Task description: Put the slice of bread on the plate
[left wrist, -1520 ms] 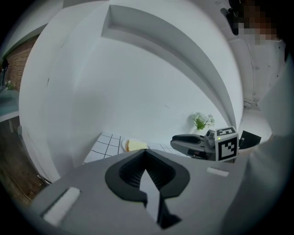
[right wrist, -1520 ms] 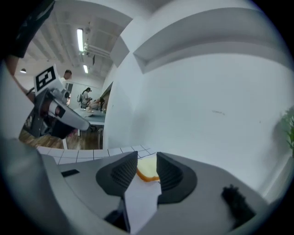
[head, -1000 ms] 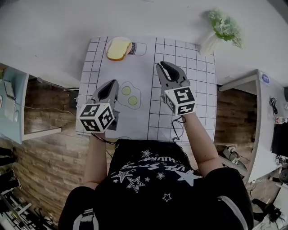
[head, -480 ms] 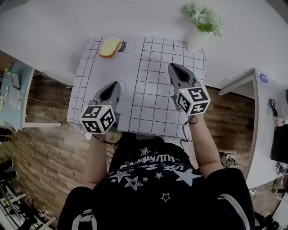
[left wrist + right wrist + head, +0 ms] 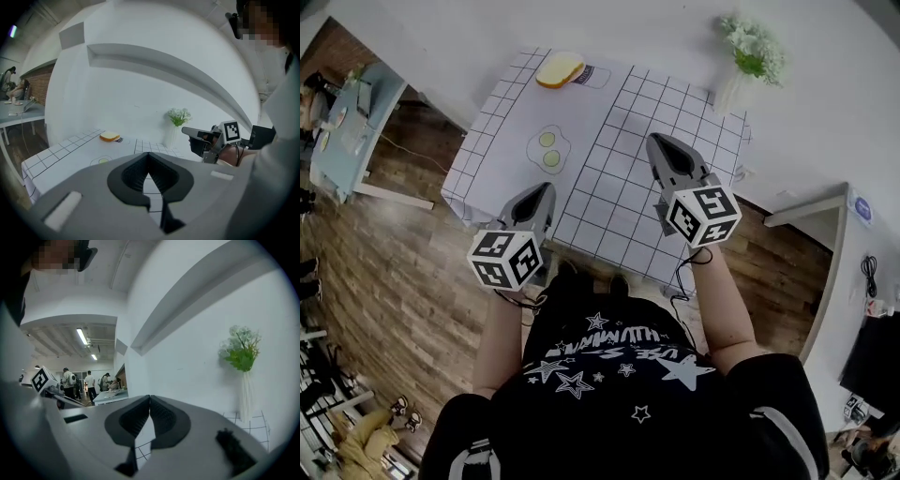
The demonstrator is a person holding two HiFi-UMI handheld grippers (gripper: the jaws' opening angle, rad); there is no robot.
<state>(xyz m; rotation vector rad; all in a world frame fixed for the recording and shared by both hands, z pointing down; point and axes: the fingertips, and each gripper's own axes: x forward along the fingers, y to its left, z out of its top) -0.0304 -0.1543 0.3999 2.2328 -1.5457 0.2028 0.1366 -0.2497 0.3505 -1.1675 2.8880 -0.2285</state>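
Bread slice [image 5: 560, 69] at far tbl [image 5: 619, 192] corner, L gripper [image 5: 542, 190], R gripper [image 5: 662, 142] shut

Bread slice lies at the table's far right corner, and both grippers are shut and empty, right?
No: the head view shows the bread slice at the far left corner; the flower vase stands far right. The left gripper and right gripper are shut and empty.

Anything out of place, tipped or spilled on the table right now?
Nothing stands out. On the checked tablecloth, the slice of bread lies flat at the far left corner, the vase of flowers stands upright at the far right corner, and nothing is spilled. The left gripper and right gripper are shut and empty.
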